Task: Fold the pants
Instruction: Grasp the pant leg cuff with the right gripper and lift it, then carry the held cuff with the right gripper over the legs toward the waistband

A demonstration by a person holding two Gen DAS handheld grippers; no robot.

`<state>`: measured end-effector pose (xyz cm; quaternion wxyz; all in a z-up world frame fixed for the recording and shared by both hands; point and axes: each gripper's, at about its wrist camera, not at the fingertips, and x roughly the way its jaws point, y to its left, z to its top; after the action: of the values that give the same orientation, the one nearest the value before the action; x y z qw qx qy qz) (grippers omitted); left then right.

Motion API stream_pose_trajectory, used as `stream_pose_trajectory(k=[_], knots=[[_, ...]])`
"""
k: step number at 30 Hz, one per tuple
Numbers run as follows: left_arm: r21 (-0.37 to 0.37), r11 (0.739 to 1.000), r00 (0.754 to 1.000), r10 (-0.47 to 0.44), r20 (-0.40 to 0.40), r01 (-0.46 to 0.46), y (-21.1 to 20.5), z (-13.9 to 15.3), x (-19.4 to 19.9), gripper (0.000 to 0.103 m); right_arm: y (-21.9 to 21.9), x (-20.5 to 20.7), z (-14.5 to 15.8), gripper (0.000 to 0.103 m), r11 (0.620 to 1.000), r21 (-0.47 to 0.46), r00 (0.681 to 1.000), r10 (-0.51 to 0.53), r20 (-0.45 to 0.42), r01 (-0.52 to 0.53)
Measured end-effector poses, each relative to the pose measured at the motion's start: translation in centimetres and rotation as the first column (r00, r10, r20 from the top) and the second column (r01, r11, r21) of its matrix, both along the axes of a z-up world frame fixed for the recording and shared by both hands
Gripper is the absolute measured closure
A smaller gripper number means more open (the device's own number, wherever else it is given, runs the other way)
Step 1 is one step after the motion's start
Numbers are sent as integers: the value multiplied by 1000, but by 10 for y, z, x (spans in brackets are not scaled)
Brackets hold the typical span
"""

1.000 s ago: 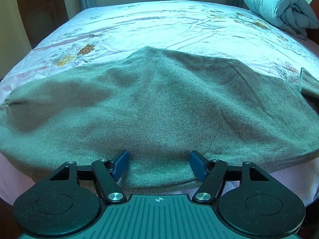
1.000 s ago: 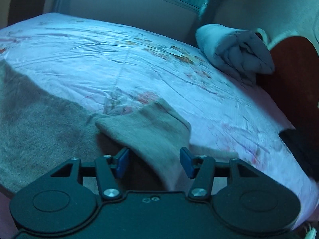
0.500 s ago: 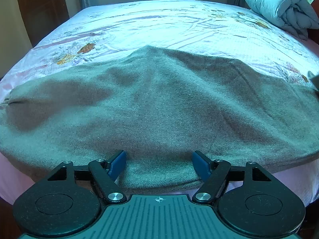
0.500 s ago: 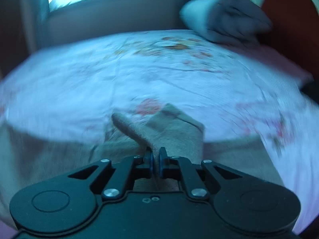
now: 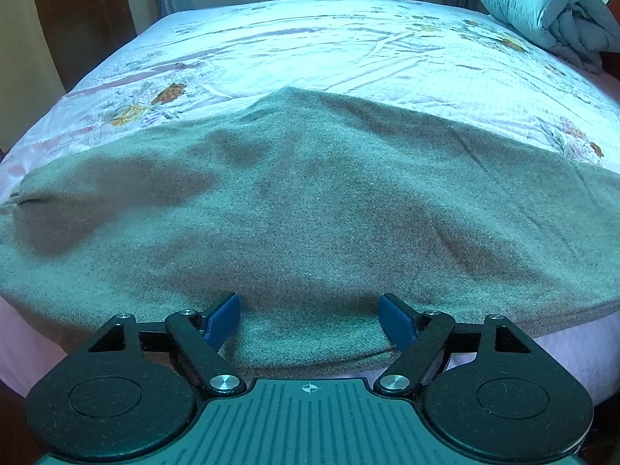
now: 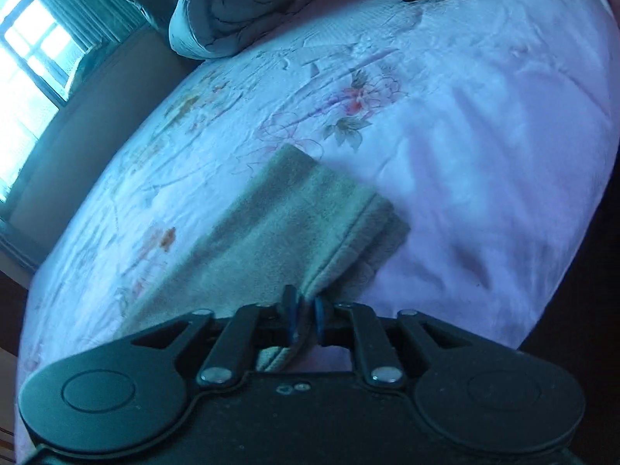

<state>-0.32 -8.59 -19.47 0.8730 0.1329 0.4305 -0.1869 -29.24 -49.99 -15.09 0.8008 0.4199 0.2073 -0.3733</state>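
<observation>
Two grippers work the grey pants (image 5: 310,201) spread along the near edge of the bed (image 5: 348,50). Left gripper (image 5: 309,321) hovers with jaws wide apart, the cloth's edge lying between them, ungrasped. Right gripper (image 6: 304,316) has its jaws clenched on a pants corner, lifting it off the sheet.

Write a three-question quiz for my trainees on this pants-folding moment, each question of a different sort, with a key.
1. True or false: the left gripper is clamped on the pants.
2. What does the right gripper hold? A) rolled duvet B) pants hem C) nothing
3. Fill in: the rolled duvet lies at the bed's far ____ corner in the left wrist view.

Key: 1 false; 2 B; 3 right.
</observation>
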Motion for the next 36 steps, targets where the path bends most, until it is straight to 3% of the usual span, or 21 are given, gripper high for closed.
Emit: stream_pose_trajectory(k=[2, 6, 8, 16, 18, 19, 20, 22, 30, 36], knots=[[1, 1000, 1000, 5, 0, -5, 0, 0, 0, 22, -4, -8, 3, 87, 999, 23, 998, -28, 47, 27], [0, 1000, 1000, 7, 0, -7, 1, 0, 0, 21, -11, -21, 7, 86, 998, 25, 996, -67, 56, 66], [2, 1000, 1000, 9, 2, -9, 1, 0, 0, 20, -15, -25, 7, 95, 996, 9, 996, -85, 38, 85], [0, 1000, 1000, 20, 6, -20, 3, -2, 1, 14, -23, -27, 2, 100, 995, 22, 993, -100, 55, 99], [-7, 1000, 1000, 26, 7, -26, 5, 1, 0, 14, -24, -31, -3, 97, 994, 45, 994, -98, 49, 96], [-13, 999, 1000, 29, 11, -29, 5, 2, -1, 14, -23, -33, -2, 91, 995, 38, 994, -97, 48, 95], [-21, 999, 1000, 27, 14, -27, 6, 4, -3, 14, -21, -35, 1, 76, 994, 28, 994, -105, 38, 104], [-36, 999, 1000, 15, 24, -14, 4, 9, -8, 14, -20, -42, 2, 62, 991, 32, 990, -133, 49, 132], [-84, 986, 989, -138, 52, 142, -34, 32, -30, 14, -18, -42, -9, 63, 988, 97, 990, -126, 55, 121], [-115, 943, 950, -308, 48, 311, -95, 45, -52, 14, -18, -29, -6, 78, 992, 79, 995, -104, 12, 102]])
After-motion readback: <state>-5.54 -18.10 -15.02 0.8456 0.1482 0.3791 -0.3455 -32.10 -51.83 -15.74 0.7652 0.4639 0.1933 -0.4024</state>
